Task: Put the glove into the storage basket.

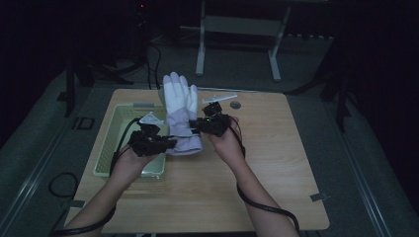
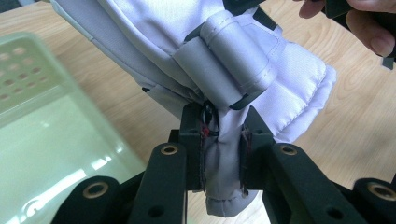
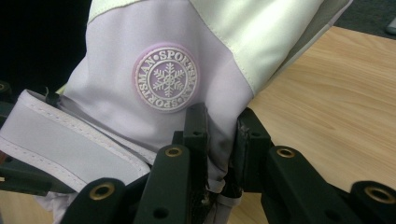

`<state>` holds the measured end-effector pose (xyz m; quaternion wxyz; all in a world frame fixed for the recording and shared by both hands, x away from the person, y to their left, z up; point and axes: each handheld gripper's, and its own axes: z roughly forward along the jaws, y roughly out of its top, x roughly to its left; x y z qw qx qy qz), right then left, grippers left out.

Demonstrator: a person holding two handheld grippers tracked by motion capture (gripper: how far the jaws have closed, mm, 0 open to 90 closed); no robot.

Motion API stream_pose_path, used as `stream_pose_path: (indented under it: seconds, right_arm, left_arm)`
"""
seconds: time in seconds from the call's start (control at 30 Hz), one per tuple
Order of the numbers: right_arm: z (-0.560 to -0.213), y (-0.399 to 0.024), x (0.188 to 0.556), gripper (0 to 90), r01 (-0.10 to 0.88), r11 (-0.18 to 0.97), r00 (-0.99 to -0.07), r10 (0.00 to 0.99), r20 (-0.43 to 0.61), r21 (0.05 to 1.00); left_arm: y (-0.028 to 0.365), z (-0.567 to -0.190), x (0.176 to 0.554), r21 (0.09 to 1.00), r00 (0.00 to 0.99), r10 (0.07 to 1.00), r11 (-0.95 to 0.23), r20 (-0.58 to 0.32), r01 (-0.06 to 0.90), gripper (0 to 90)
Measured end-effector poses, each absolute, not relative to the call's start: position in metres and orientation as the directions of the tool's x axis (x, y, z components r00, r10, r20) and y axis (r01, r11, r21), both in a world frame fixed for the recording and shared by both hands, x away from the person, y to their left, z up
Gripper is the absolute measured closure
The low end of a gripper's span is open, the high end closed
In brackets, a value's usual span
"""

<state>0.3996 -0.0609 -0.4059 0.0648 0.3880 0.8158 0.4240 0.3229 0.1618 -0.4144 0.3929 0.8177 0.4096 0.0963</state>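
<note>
While both grippers clamp cuff, glove (image 1: 180, 106) hangs above table (image 1: 267, 163).

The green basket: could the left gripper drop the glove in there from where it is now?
Probably yes. The left gripper is shut on the glove right beside the green basket, whose top is open with nothing over it. But the right gripper also pinches the glove, so it would have to let go or come along.

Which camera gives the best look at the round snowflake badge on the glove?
The right gripper view: the snowflake badge faces the camera, lettering readable, just above the right gripper pinching the glove. The left gripper view shows the glove's strap side; the high view shows the whole glove, small and dim.
</note>
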Motion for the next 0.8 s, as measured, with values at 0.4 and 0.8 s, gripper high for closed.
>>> stream_pose_path:
  seconds: [0.4, 0.8]
  right_arm:
    - [-0.413, 0.007, 0.4, 77.2, 0.571, 0.357, -0.71, 0.667, 0.226, 0.739]
    - [-0.439, 0.061, 0.399, 77.4, 0.607, 0.348, -0.701, 0.657, 0.276, 0.714]
  left_arm:
    - [0.227, -0.421, 0.317, 0.712, 0.611, 0.773, -0.333, -0.168, 0.617, 75.9]
    - [0.274, -0.44, 0.316, 0.653, 0.583, 0.791, -0.342, -0.189, 0.676, 75.9]
